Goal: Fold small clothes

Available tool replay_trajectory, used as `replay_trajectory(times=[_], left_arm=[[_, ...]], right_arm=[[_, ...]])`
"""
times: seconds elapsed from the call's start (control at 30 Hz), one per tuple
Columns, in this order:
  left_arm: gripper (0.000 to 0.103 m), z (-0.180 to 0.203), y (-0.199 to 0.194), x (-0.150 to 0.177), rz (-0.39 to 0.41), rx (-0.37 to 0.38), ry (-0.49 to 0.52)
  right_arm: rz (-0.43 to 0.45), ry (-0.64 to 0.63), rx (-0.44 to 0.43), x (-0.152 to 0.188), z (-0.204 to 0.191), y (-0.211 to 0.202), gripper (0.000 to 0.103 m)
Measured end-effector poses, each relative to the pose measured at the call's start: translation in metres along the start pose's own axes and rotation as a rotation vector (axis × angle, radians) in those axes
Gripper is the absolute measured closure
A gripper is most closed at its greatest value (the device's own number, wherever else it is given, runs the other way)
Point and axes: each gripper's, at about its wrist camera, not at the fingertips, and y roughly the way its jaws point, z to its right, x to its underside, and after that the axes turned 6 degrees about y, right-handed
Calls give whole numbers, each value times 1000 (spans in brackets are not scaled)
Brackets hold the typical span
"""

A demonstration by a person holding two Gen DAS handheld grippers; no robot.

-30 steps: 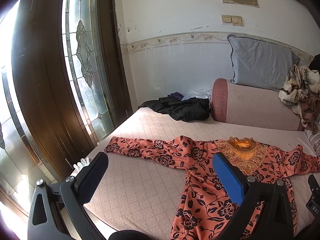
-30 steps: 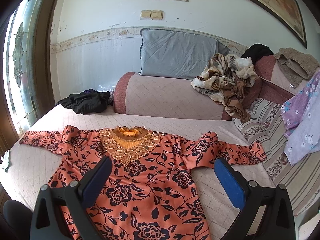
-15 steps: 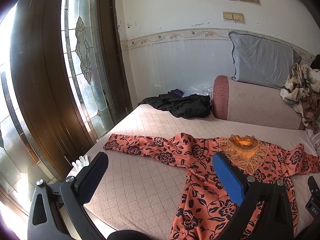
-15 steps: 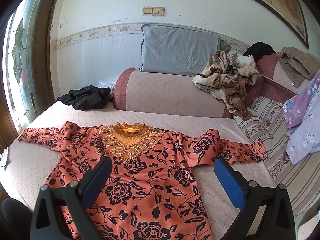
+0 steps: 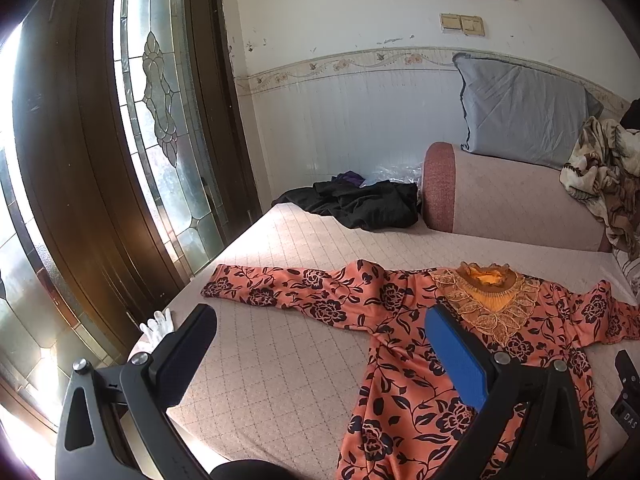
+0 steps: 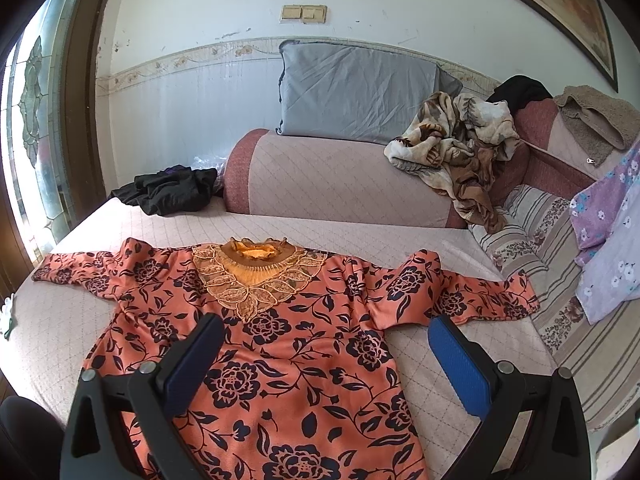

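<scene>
Right wrist: dress [image 6: 280,352] flat, bare bed [image 6: 52,332] beside left sleeve.

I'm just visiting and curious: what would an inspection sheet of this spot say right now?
Surface: quilted pink bed, mostly bare on the window side.
Job's things: orange floral top lies flat, face up, both sleeves spread out.
Clutter: black clothes by the bolster; white glove at the bed edge; blanket, grey pillow.
Grippers: left gripper and right gripper open, holding nothing, above the top.
Cables: nothing seen.
Surroundings: leaded-glass door, wall switches.
</scene>
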Motion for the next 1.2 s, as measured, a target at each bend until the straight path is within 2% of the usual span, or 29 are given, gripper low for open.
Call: replay_trajectory(times=[0.2, 0.63, 0.73, 0.8, 0.9, 0.97, 1.03, 1.1, 1.2], left_arm=[[0, 2, 3, -1, -4, -3, 5], [0, 12, 16, -3, -22, 4, 22], [0, 26, 36, -1, -57, 39, 35], [0, 44, 65, 5, -131, 93, 59], [0, 86, 122, 27, -294, 169, 125], [0, 119, 161, 49, -410, 232, 165], [0, 152, 194, 72, -508, 254, 210], [0, 178, 212, 92, -561, 291, 243], [0, 203, 221, 108, -553, 333, 288]], right_arm=[[13, 24, -11, -1, 2, 4, 0], [-31, 58, -24, -2, 6, 16, 0], [-45, 78, -20, -3, 15, 28, 0], [-57, 105, -15, -3, 30, 45, 0], [-116, 228, -51, 0, 78, 88, 0], [-173, 337, -62, 3, 127, 122, 0], [-227, 457, -63, 8, 184, 154, 0], [-266, 611, -67, 15, 240, 184, 1], [-295, 904, -123, 34, 315, 218, 11]])
